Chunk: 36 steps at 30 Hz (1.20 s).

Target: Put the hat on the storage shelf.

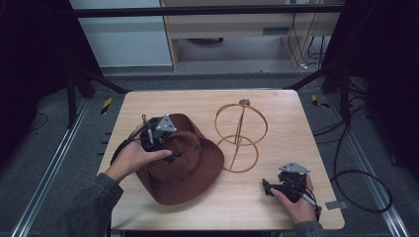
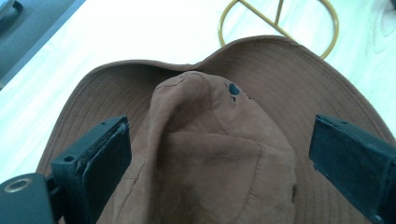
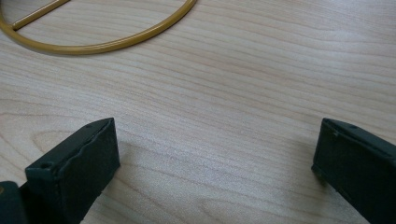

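A brown bucket hat [image 1: 180,165] lies on the wooden table [image 1: 207,101] just left of a gold wire hat stand [image 1: 240,136]. The left gripper [image 2: 219,154] straddles the hat's crown, jaws wide apart, gripping nothing. Right of the stand, the right gripper [image 3: 215,158] rests wide open and empty. No writing is readable.

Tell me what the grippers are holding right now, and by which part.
Nothing is held. The left gripper is open, its jaws either side of the brown hat's crown. The right gripper is open above the table.
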Tool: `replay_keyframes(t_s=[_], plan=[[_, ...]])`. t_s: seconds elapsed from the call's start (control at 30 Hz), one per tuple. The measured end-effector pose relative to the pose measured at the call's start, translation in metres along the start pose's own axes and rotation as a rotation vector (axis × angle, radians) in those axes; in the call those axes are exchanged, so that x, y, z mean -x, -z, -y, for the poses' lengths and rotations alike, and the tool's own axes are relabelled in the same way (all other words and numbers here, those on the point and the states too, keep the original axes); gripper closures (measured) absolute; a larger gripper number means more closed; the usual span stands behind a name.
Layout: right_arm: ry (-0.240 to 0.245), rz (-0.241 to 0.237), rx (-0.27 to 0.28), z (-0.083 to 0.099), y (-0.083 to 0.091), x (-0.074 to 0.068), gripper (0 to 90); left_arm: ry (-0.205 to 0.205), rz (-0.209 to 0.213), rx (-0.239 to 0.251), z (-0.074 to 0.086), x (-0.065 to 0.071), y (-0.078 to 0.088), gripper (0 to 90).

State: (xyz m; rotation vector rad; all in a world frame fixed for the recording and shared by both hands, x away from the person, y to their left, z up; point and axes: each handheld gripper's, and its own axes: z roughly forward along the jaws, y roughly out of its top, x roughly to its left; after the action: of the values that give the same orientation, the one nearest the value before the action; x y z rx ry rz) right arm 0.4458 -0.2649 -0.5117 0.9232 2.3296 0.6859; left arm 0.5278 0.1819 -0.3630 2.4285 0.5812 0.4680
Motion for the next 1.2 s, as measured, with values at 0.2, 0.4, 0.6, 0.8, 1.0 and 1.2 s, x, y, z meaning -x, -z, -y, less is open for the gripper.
replay_keyframes(t_s=[0.2, 0.4, 0.6, 0.8, 1.0, 1.2], plan=[[0.0, 0.001, 0.0, 0.0, 0.0, 0.0, 0.5, 0.012, -0.008, -0.014, -0.001, -0.005, -0.004, 5.4], [0.001, -0.001, 0.002, 0.0, 0.0, 0.0, 0.5, 0.024, -0.015, -0.035, 0.001, -0.011, -0.007, 5.4], [0.001, -0.001, 0.002, 0.0, 0.0, 0.0, 0.5, 0.025, -0.015, -0.05, 0.002, -0.014, -0.01, 6.0], [0.001, -0.001, 0.002, 0.0, 0.0, 0.0, 0.5, 0.036, -0.011, -0.074, 0.002, -0.017, -0.017, 8.4], [0.001, -0.001, 0.002, 0.0, 0.0, 0.0, 0.5, 0.035, -0.007, -0.107, 0.002, -0.021, -0.026, 14.7], [0.001, -0.001, 0.001, 0.0, 0.0, 0.0, 0.5, 0.061, 0.006, -0.15, 0.007, -0.032, -0.04, 20.3]])
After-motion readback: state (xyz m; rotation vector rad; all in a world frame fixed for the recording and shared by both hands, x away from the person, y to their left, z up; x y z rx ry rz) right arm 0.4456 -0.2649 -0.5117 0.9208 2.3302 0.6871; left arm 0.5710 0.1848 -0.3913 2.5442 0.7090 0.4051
